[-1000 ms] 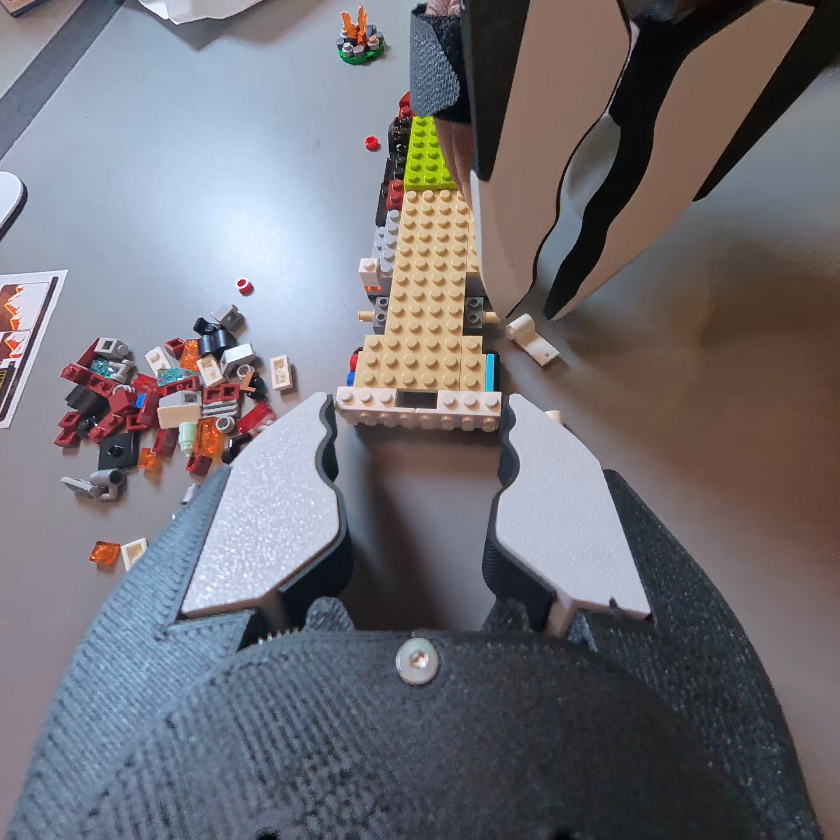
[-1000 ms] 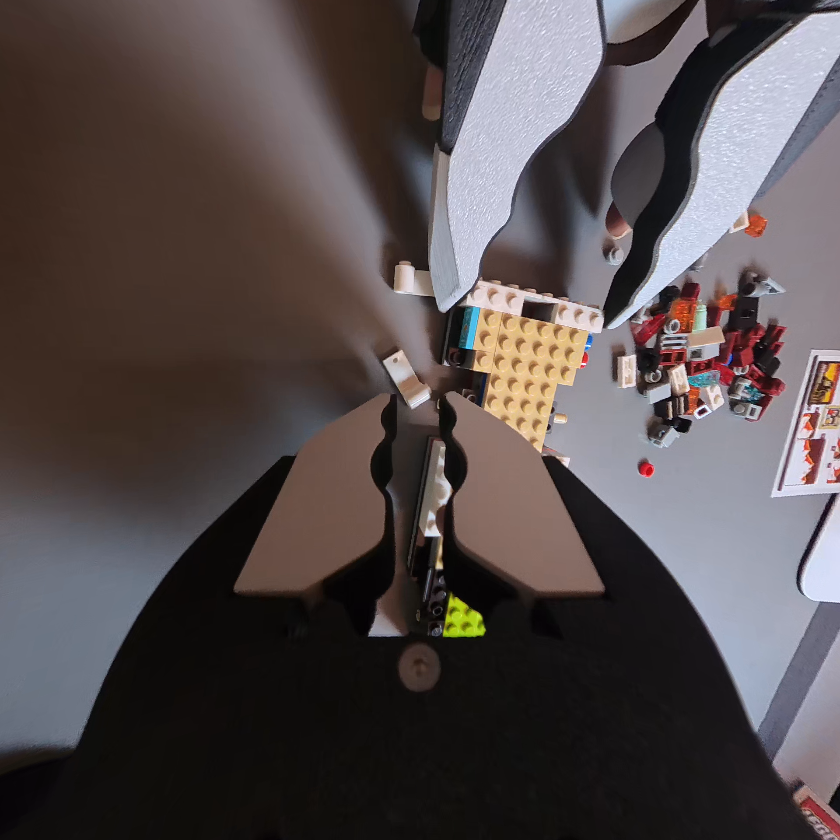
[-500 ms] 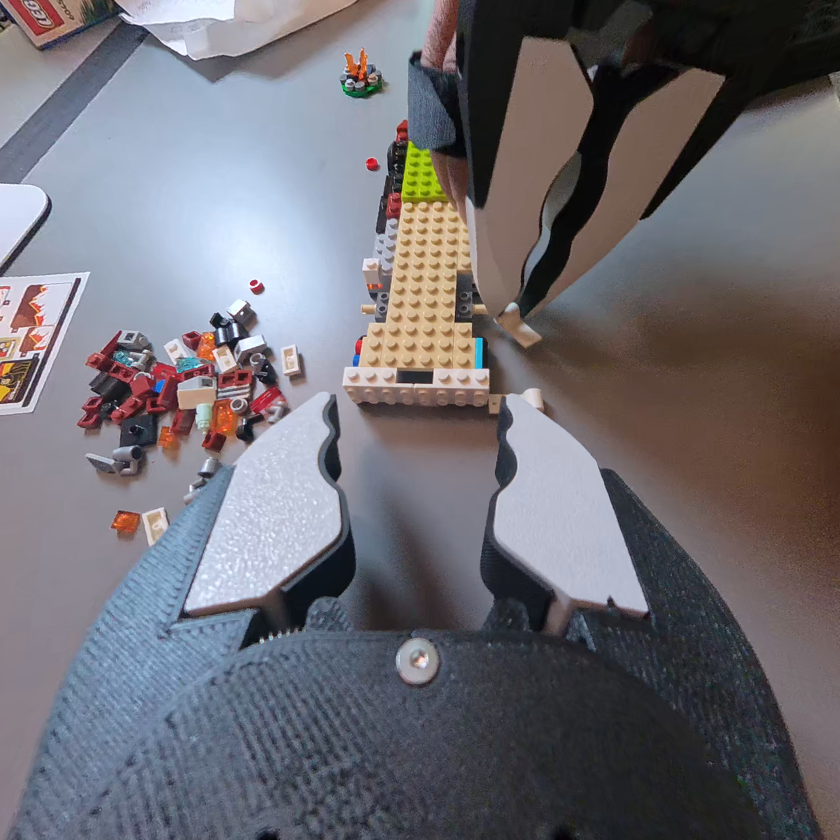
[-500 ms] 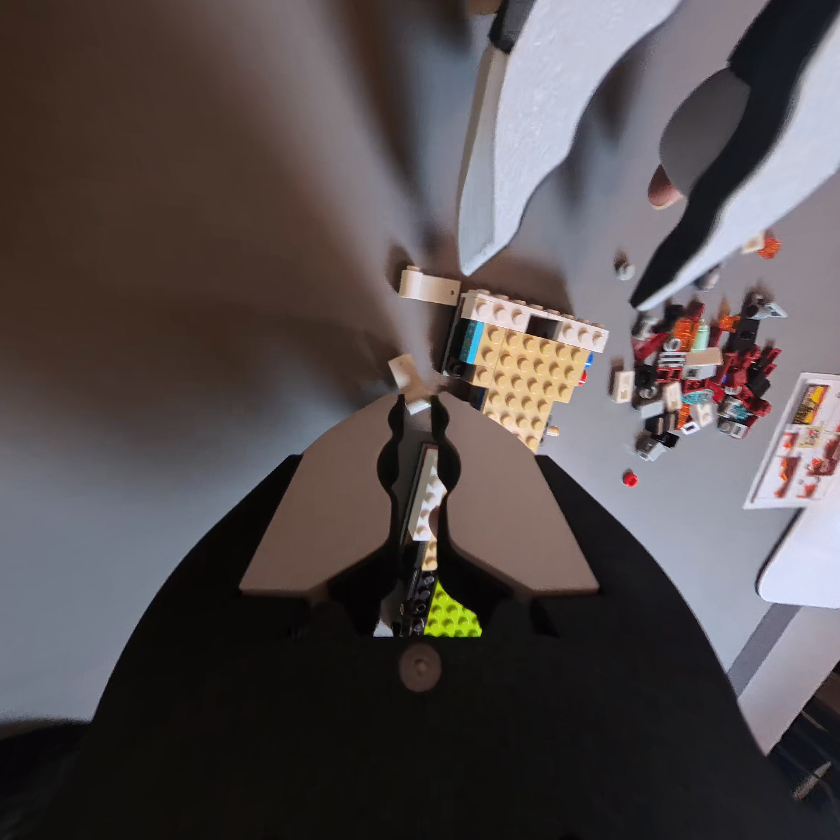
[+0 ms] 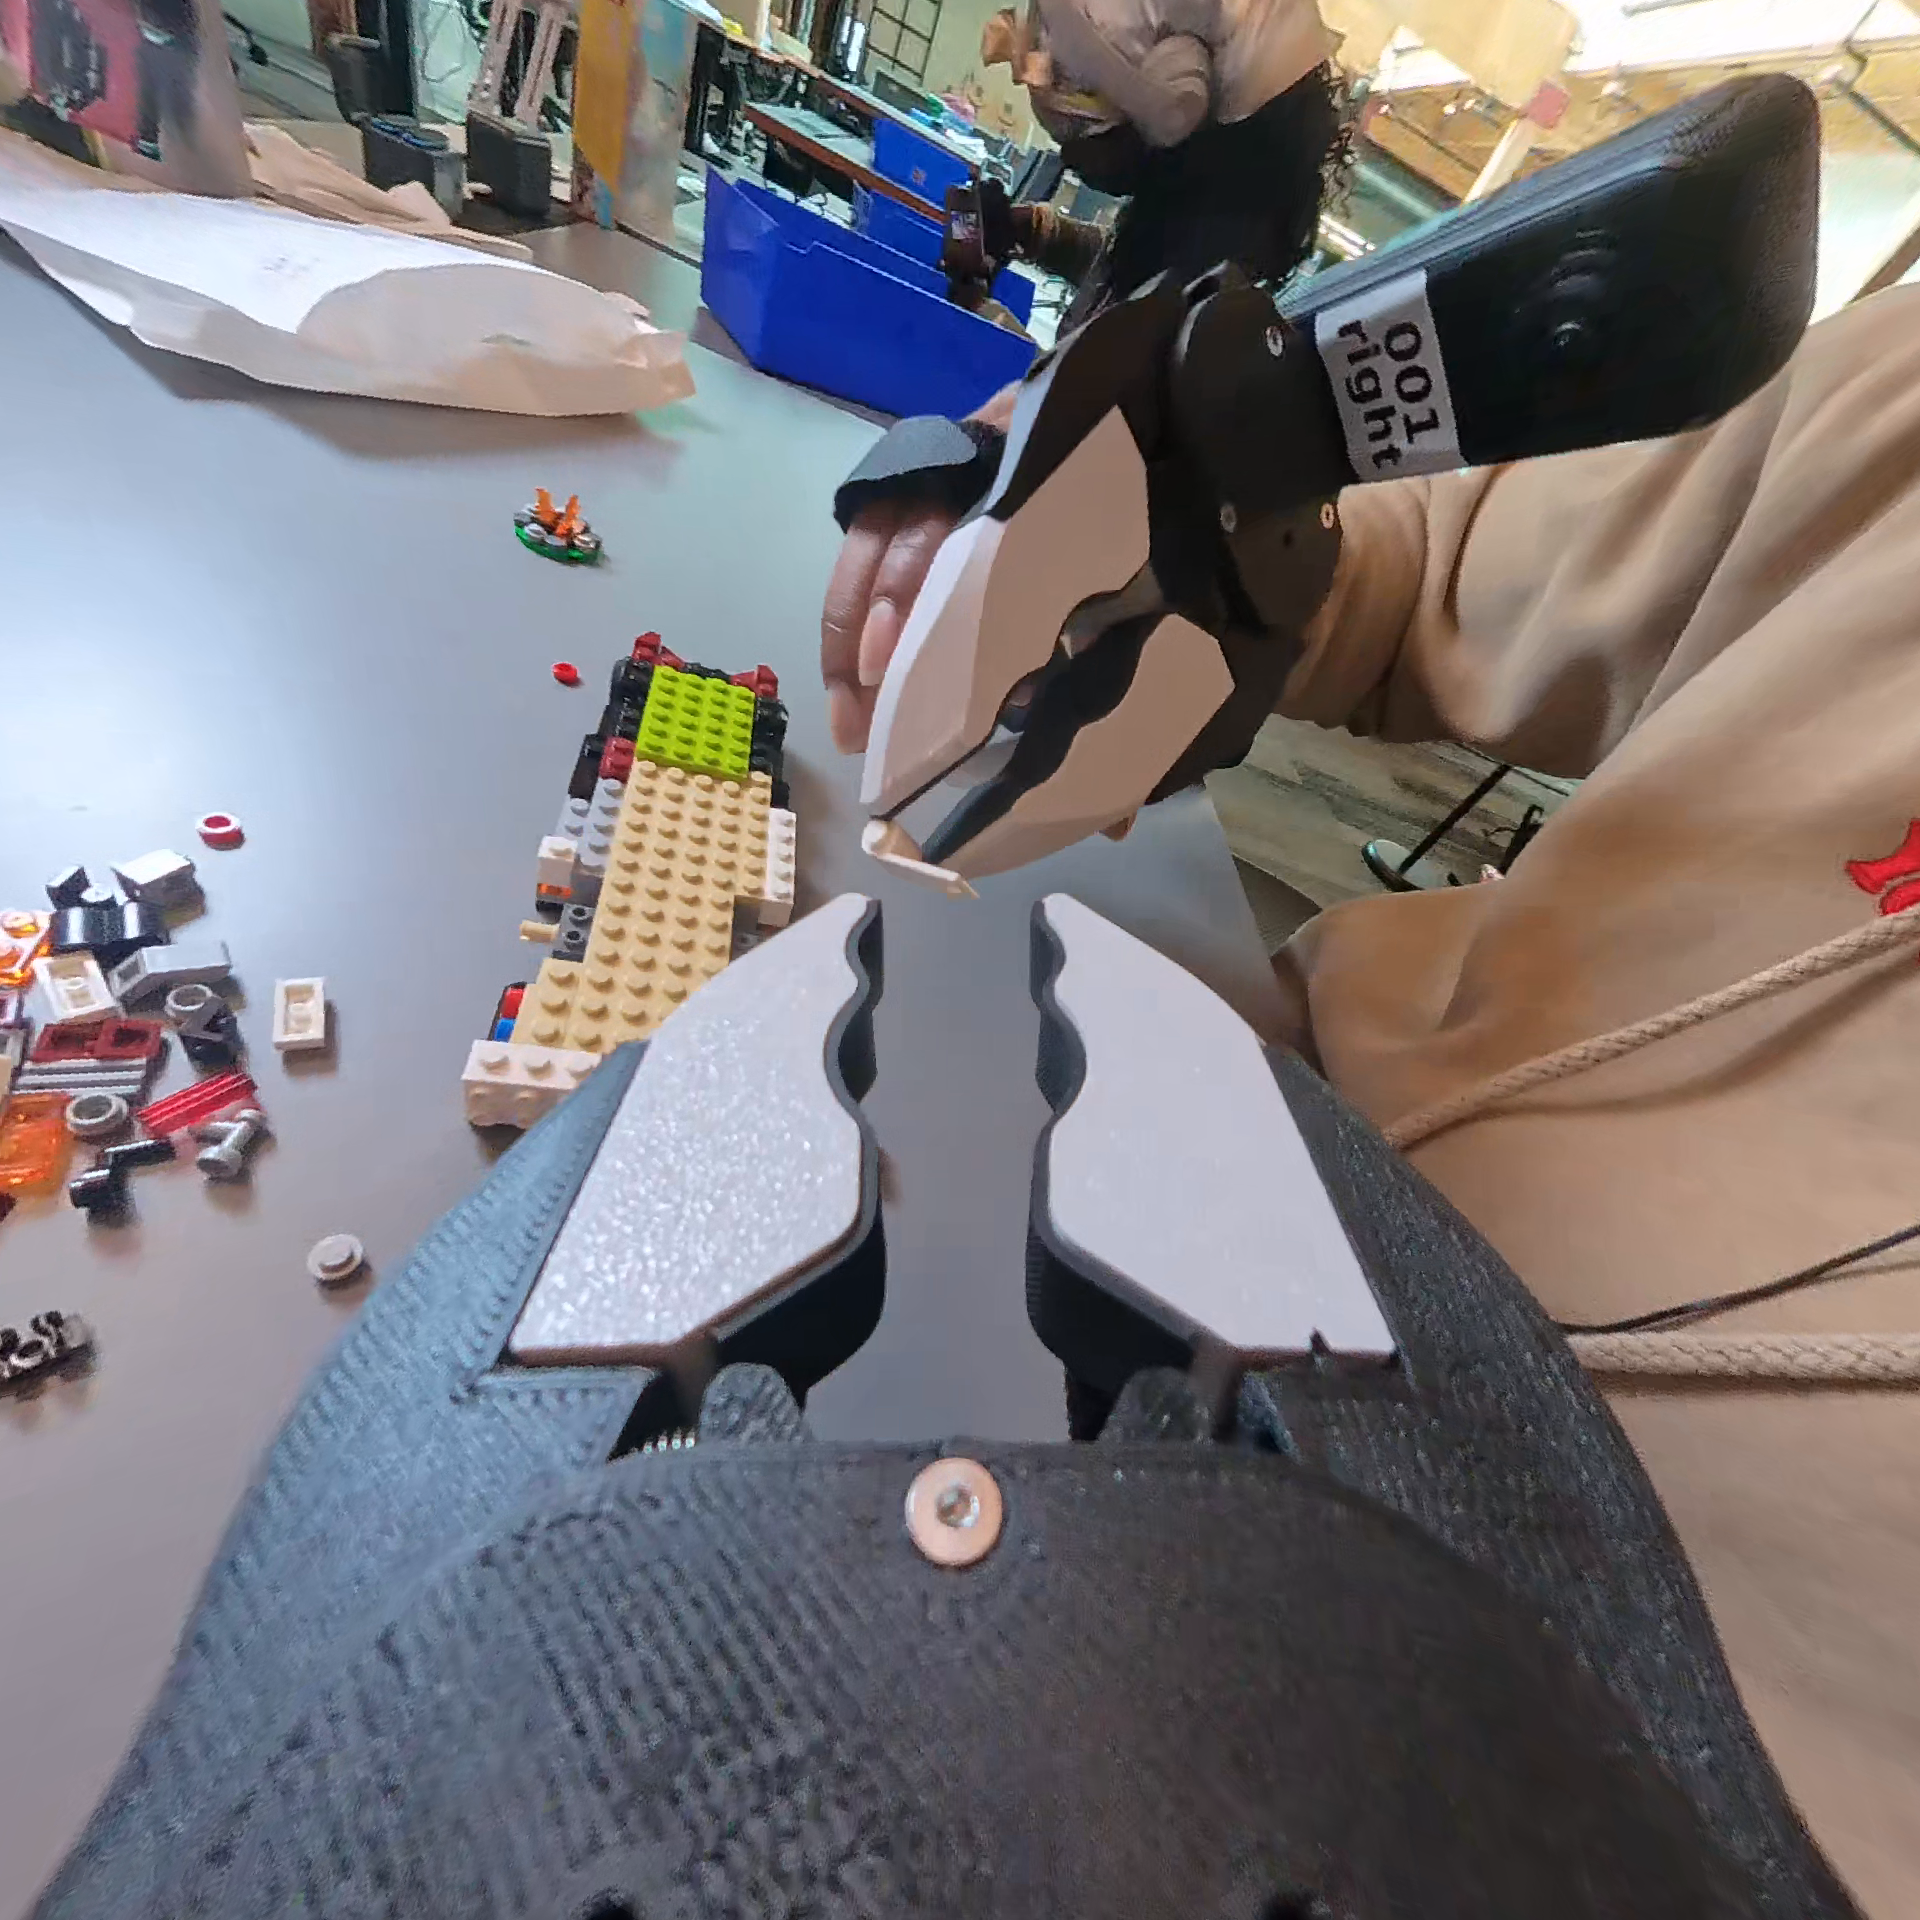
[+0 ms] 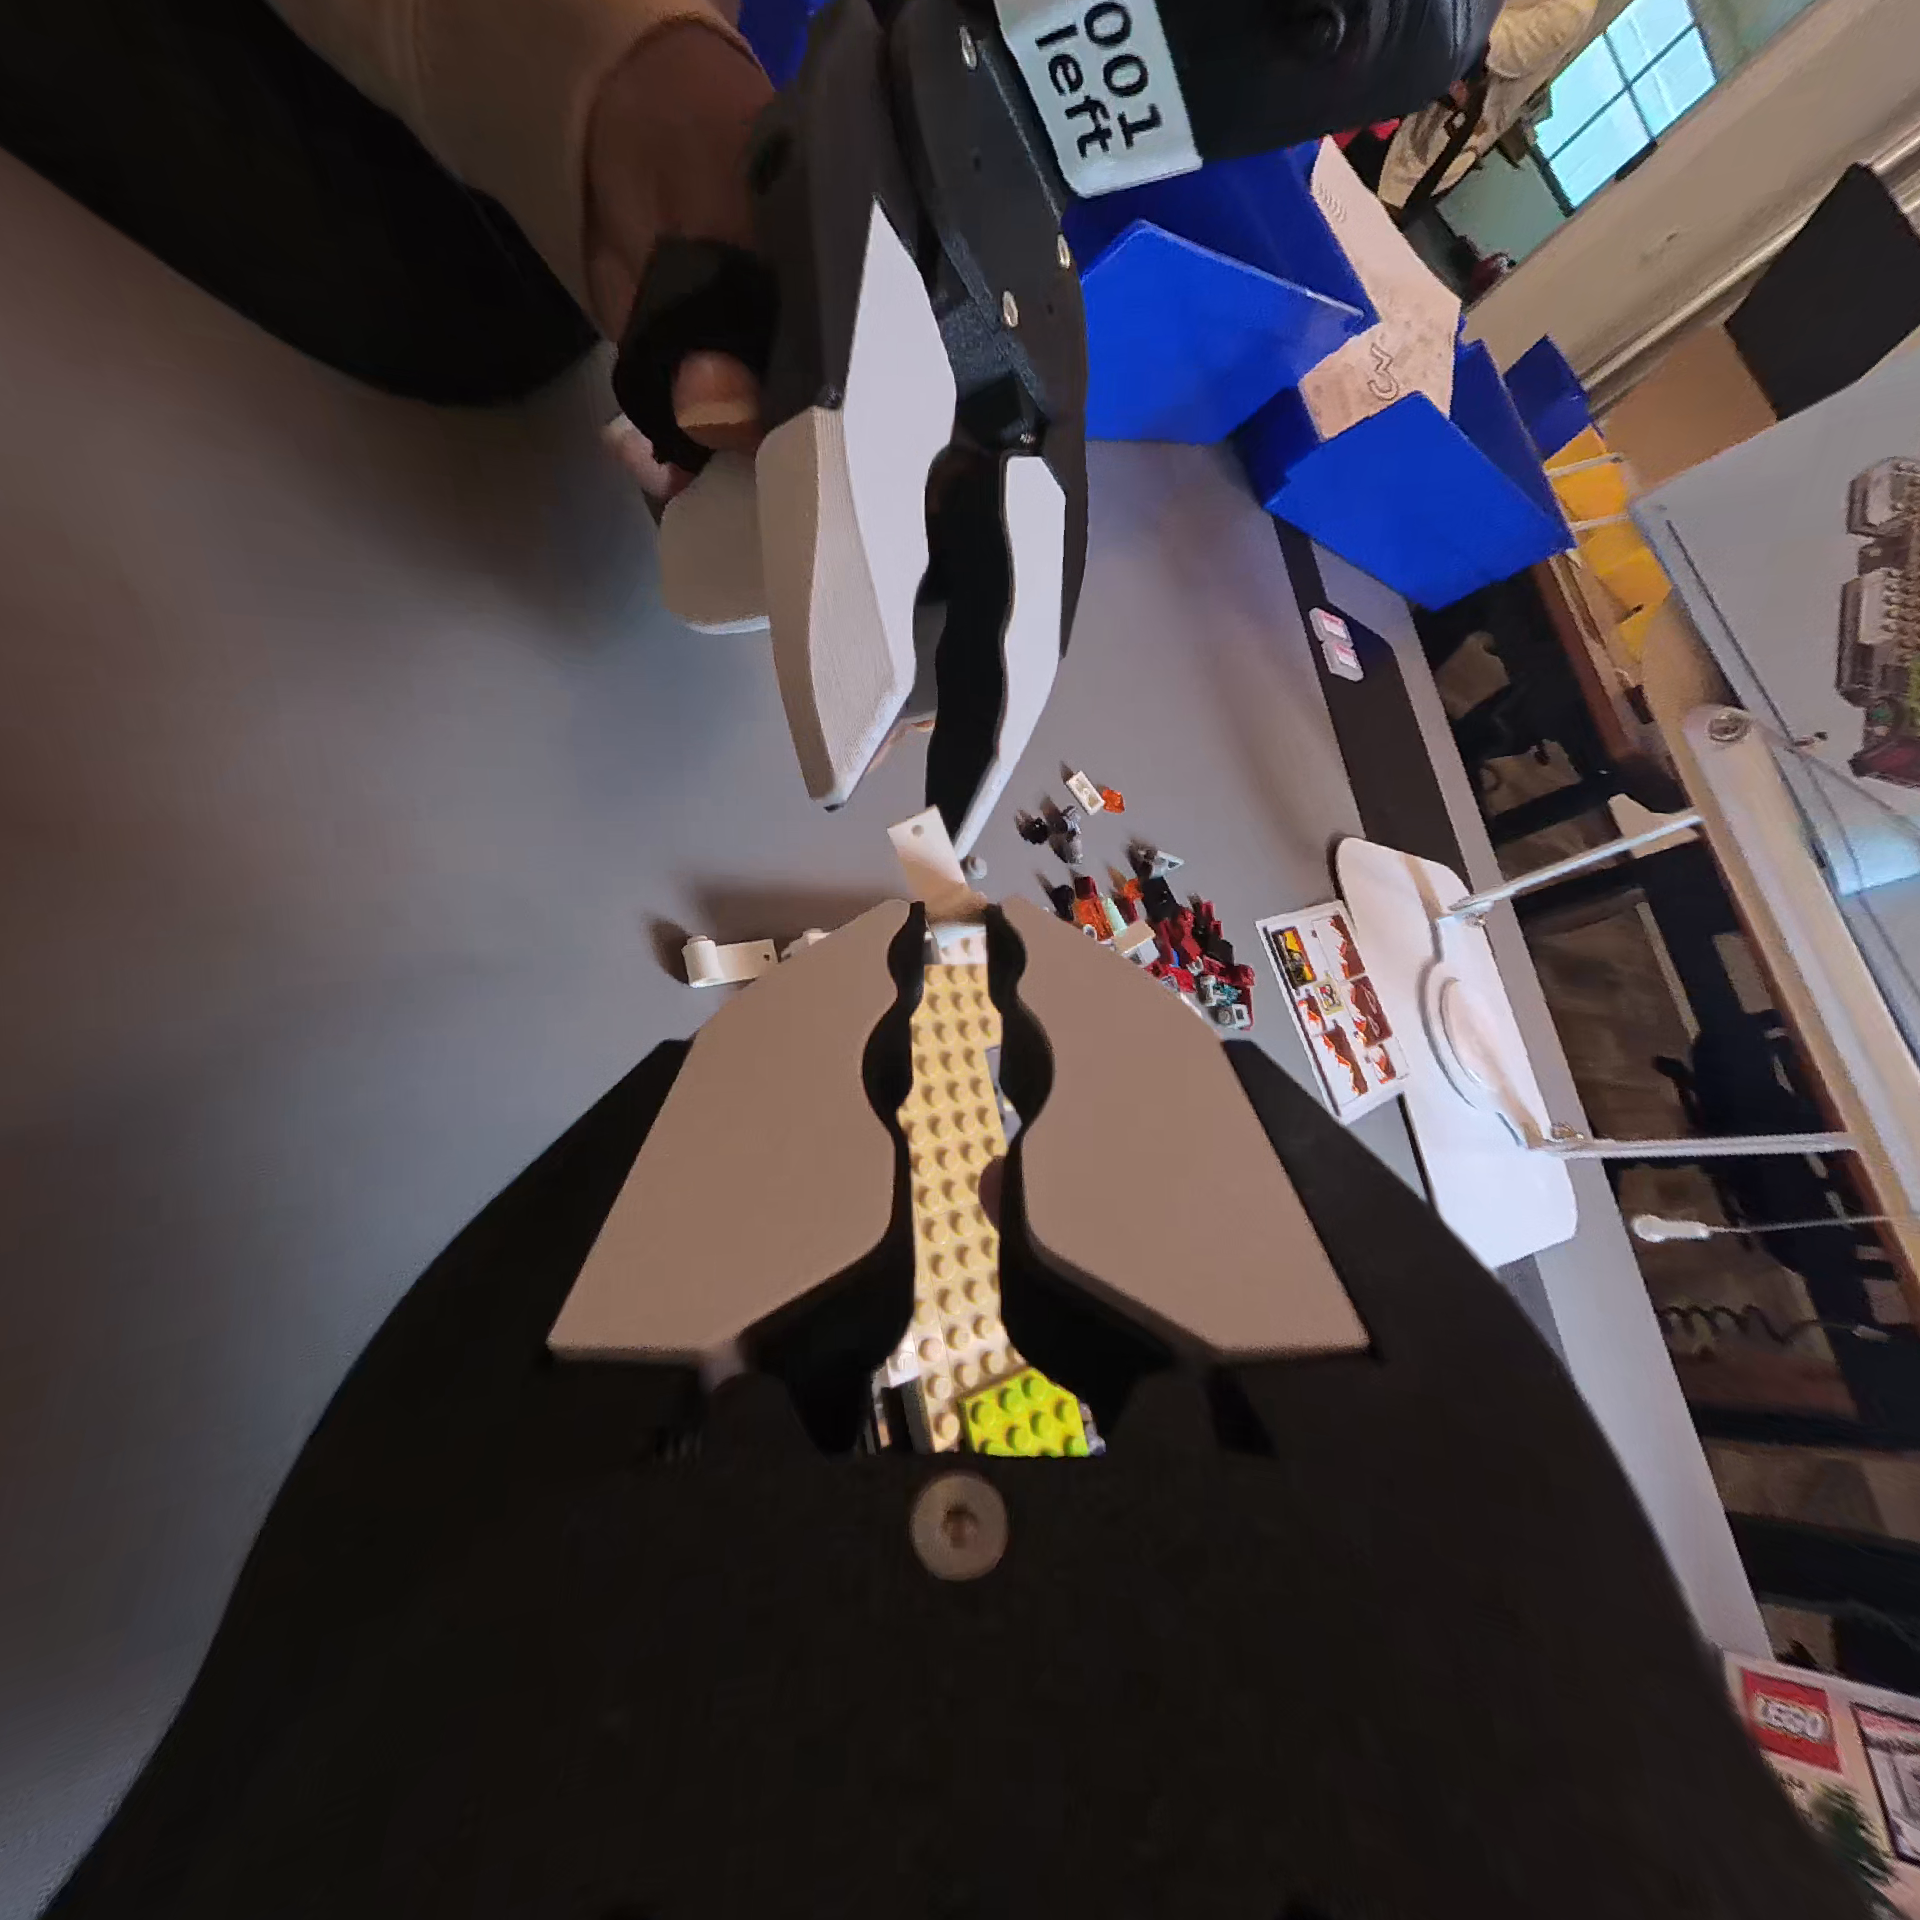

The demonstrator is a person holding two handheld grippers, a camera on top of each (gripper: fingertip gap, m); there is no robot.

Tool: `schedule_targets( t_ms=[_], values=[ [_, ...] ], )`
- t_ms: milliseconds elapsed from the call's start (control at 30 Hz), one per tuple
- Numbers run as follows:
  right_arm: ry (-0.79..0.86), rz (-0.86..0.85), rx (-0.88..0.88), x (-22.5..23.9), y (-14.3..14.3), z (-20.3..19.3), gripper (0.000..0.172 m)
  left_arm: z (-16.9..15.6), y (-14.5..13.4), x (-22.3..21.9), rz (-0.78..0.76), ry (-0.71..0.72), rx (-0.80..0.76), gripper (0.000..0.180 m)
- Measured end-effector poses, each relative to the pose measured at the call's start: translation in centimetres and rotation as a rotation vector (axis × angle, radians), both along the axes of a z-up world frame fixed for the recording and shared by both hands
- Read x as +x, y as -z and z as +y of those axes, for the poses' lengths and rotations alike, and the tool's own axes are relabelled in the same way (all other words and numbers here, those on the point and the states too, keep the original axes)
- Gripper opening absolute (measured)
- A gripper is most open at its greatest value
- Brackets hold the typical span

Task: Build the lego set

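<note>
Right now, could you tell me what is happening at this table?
A person works two hand-held grippers over a grey table. The right hand-held gripper pinches a small white hinge piece in the air. The left hand-held gripper is open just in front of it, holding nothing. A tan brick build lies beside loose bricks.

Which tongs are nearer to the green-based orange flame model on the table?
The right tongs, held raised over the table beside the brick build, are nearer to the flame model. The left tongs sit farther back, beyond the build's near end.
</note>
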State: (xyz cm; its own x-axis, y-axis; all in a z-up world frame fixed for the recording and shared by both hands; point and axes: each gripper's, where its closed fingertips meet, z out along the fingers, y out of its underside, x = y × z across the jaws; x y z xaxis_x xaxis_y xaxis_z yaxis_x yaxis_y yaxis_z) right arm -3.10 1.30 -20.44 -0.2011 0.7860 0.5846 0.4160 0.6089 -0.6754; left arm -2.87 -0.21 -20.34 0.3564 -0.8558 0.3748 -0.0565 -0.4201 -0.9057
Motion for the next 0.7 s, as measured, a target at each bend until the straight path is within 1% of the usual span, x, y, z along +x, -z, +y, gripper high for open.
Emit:
schedule_targets(
  t_ms=[67, 133, 200, 333, 467, 567, 633, 700],
  values=[
    [0.008, -0.002, 0.032, -0.1, 0.3, 0.1, 0.011, 0.3, 0.3, 0.1, 0.027, -0.033, 0.004, 0.025],
    [-0.004, 0.003, 0.026, -0.3, 0.4, -0.1, 0.011, 0.6, 0.5, 0.2, 0.053, -0.065, 0.019, 0.022],
    [0.004, 0.01, 0.036, -0.4, 0.5, 0.1, 0.011, 0.8, 0.8, 0.2, 0.077, -0.076, 0.028, 0.013],
    [0.003, 0.026, 0.031, -0.3, 0.4, 0.3, 0.011, 1.3, 1.2, -0.2, 0.147, -0.113, 0.079, 0.008],
    [-0.006, 0.036, -0.015, -0.2, 0.4, 0.5, 0.011, 1.8, 1.3, -0.6, 0.24, -0.152, 0.195, 0.005],
    [-0.026, 0.014, -0.125, 0.1, 0.4, 0.6, 0.018, 2.2, 1.4, -1.0, 0.34, -0.184, 0.315, 0.003],
    [-0.031, -0.002, -0.181, 0.2, 0.3, 1.0, 0.019, 2.3, 1.6, -1.2, 0.412, -0.195, 0.406, 0.003],
    [-0.043, -0.038, -0.237, 0.1, 0.4, 1.2, 0.019, 2.4, 1.5, -1.0, 0.444, -0.202, 0.462, 0.003]
  ],
)
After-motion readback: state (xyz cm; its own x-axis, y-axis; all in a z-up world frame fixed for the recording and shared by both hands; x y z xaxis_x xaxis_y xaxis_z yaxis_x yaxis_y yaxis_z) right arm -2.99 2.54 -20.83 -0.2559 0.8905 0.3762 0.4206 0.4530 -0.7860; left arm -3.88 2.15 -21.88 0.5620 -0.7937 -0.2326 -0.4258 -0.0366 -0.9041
